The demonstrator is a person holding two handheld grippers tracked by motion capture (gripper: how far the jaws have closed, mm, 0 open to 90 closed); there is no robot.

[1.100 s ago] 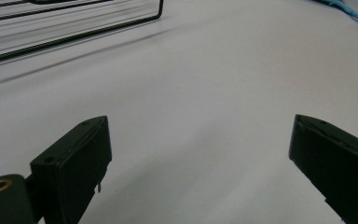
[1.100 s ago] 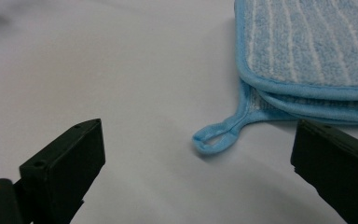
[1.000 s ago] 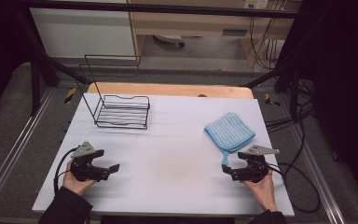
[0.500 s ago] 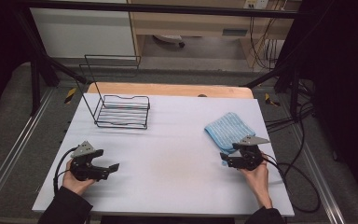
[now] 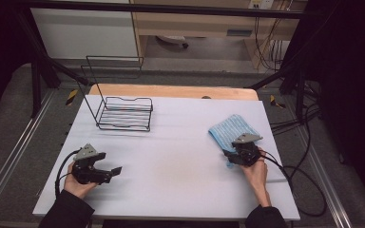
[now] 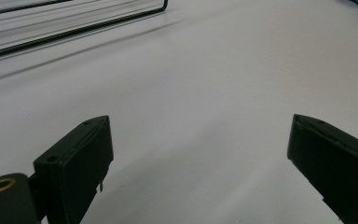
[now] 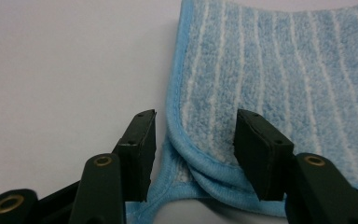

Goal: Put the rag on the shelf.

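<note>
A folded blue striped cloth (image 5: 233, 130) lies on the right side of the white table (image 5: 180, 171). My right gripper (image 5: 229, 156) sits at the cloth's near corner. In the right gripper view the cloth (image 7: 279, 70) has its folded corner between the jaws of my right gripper (image 7: 196, 126). Those jaws have just been closing and stand half closed; the left pad is a sliver clear of the cloth's edge. My left gripper (image 5: 116, 171) rests low at the table's front left, and in its own view the left gripper (image 6: 198, 140) is wide open over bare table.
A black wire rack (image 5: 123, 114) stands at the back left of the table, and its base rods (image 6: 74, 28) cross the top of the left gripper view. Cables trail off the table's right edge. A wooden board runs along the far edge.
My right gripper has moved forward and left onto the cloth's near corner, and its jaws have narrowed around it. The left gripper has stayed put.
</note>
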